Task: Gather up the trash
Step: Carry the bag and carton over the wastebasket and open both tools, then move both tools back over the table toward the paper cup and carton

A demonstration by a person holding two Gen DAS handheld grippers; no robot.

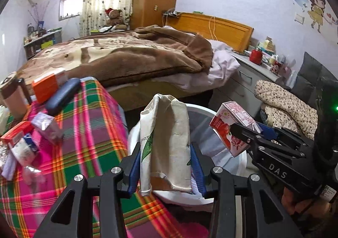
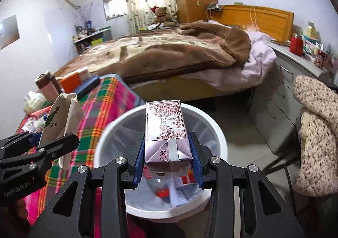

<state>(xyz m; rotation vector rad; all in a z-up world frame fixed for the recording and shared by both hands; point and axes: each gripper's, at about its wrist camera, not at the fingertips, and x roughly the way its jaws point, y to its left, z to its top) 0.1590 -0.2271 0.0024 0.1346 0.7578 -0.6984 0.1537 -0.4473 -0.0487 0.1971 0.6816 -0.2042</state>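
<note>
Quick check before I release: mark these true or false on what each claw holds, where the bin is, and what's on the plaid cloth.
1. The left claw grips a crumpled paper bag. True.
2. The right claw is empty. False: it grips a carton.
3. The carton is over the white bin. True.
4. The bin is empty. False: trash lies inside.
5. The plaid cloth is bare. False: boxes lie on it.

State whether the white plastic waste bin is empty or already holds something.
Not empty: the white plastic waste bin shows crumpled packaging and a red cap at its bottom.
</note>
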